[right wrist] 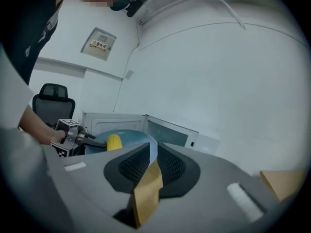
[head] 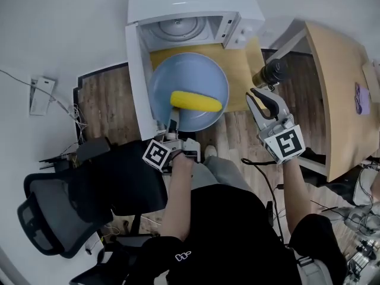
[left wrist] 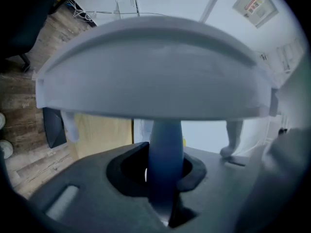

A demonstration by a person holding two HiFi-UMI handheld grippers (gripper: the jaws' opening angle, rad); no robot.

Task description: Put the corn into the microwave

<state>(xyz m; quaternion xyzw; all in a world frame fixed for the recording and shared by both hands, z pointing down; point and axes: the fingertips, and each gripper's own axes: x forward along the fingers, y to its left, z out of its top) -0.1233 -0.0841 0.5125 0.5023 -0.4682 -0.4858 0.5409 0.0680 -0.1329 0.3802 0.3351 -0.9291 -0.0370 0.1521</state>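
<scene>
- The left gripper [head: 173, 123] has its jaws clamped on the near rim of a round blue plate [head: 178, 76]. In the left gripper view the rim [left wrist: 165, 149] stands as a blue band pinched between the dark pads.
- The corn [head: 196, 101] lies on that plate, just beyond the left jaws' tips and not touching them. It rests crosswise, a little towards the right gripper's side.
- The right gripper [head: 263, 103] hangs to the right of the plate, well apart from the corn. Its jaws are only a narrow slit apart and hold no part of the plate or the corn. A tan strip [right wrist: 147, 188], like tape, sits in the slit near their base.
- The corn is a short, stubby cob, bright yellow and matte, with rounded ends.
- The plate is smooth and shallow, and it is held level in front of the open white microwave [head: 190, 5]. The microwave's door [head: 138, 82] is swung out to the left.
- The floor [head: 107, 100] below is wood-grain plank.
</scene>
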